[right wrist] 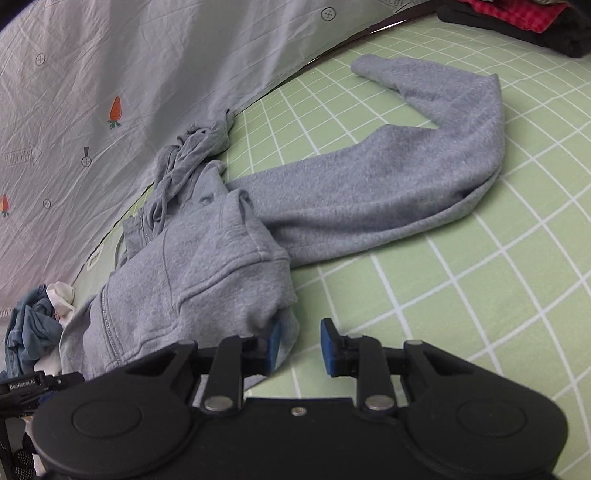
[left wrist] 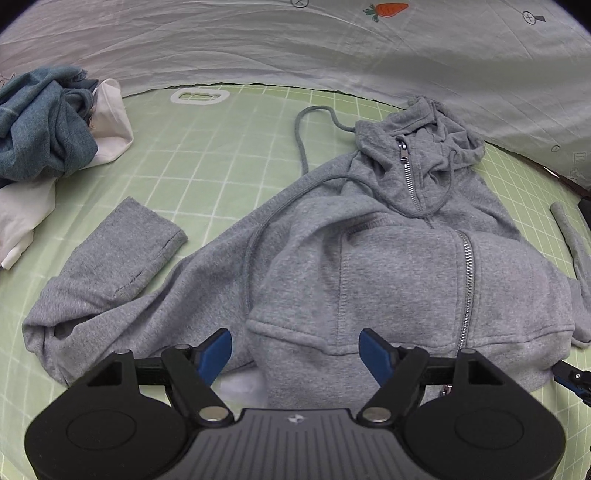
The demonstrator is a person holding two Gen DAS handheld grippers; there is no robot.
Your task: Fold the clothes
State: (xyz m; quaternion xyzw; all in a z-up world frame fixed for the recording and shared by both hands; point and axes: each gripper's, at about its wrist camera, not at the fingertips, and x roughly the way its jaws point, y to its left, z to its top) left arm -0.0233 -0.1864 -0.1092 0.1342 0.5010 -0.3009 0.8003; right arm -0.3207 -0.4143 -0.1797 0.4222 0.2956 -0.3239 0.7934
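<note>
A grey zip hoodie (left wrist: 388, 258) lies on the green grid mat (left wrist: 207, 158), its lower part folded up toward the hood (left wrist: 439, 136). One sleeve (left wrist: 122, 251) bends out to the left, and in the right wrist view the other sleeve (right wrist: 406, 173) stretches away to the right. My left gripper (left wrist: 297, 352) is open and wide, hovering over the folded hem, with its blue pads (left wrist: 218, 350) clear of the cloth. My right gripper (right wrist: 301, 347) is open with a narrow gap at the hoodie's folded corner (right wrist: 258, 288). A thin edge of cloth lies beside one pad (right wrist: 274, 349); nothing is pinched.
A heap of blue and white clothes (left wrist: 48, 122) sits at the mat's far left. A white sheet with carrot prints (left wrist: 332, 44) rises behind the mat. Red and black garments (right wrist: 517, 18) lie at the far right. Bare mat (right wrist: 480, 314) spreads out to the right of the hoodie.
</note>
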